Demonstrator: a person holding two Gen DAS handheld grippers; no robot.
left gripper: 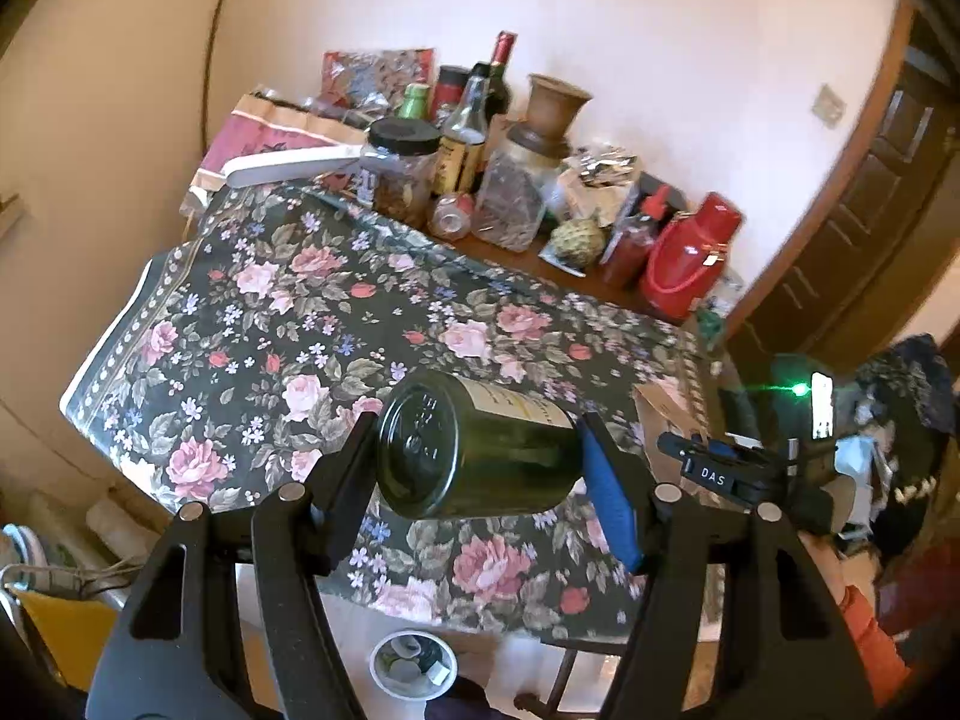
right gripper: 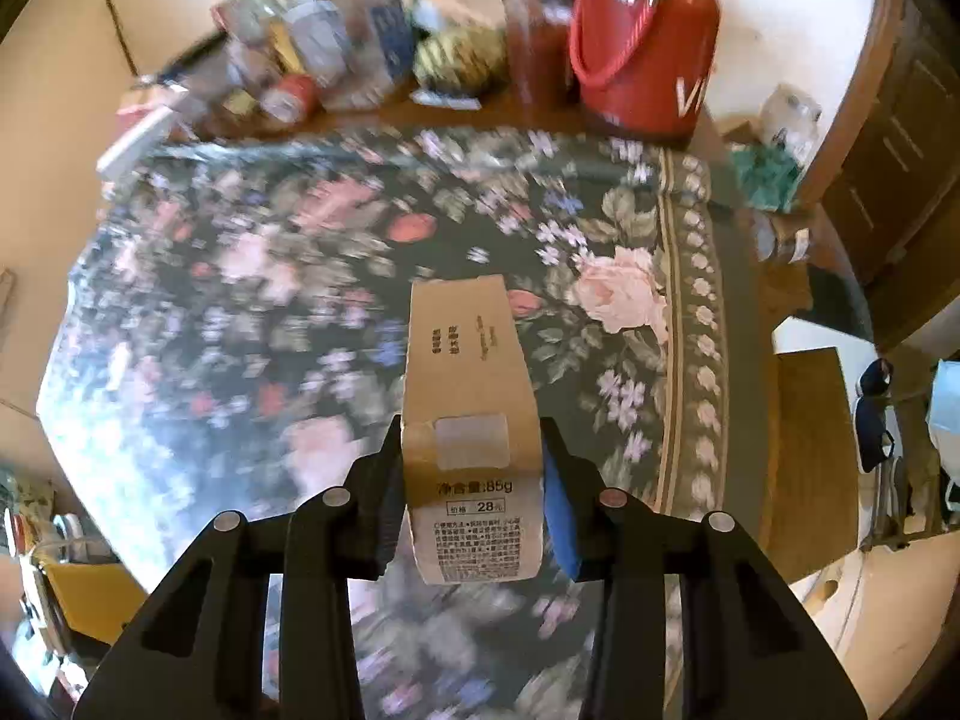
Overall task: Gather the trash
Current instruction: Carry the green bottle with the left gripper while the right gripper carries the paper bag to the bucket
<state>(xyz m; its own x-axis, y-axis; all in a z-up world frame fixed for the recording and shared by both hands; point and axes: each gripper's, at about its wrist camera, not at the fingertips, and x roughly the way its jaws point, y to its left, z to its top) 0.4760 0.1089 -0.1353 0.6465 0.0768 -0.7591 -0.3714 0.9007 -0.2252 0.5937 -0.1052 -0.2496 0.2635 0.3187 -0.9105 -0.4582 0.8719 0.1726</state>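
Observation:
My left gripper point(left gripper: 480, 450) is shut on a dark green glass bottle point(left gripper: 474, 450), held on its side above the floral tablecloth point(left gripper: 270, 312), its base toward the camera. My right gripper point(right gripper: 471, 468) is shut on a brown cardboard box point(right gripper: 468, 396) with printed text and a white sticker, held above the same cloth point(right gripper: 240, 276). In the left wrist view the right gripper point(left gripper: 714, 468) and a corner of the box point(left gripper: 660, 402) show at the right. A small white bin point(left gripper: 414, 663) with scraps stands on the floor below the table edge.
The back of the table is crowded with jars point(left gripper: 402, 168), bottles point(left gripper: 465, 132), a vase point(left gripper: 555, 102) and a red thermos point(left gripper: 690, 258), which also shows in the right wrist view point(right gripper: 648, 42). A dark door point(left gripper: 858, 210) stands at right. Bags lie on the floor at left.

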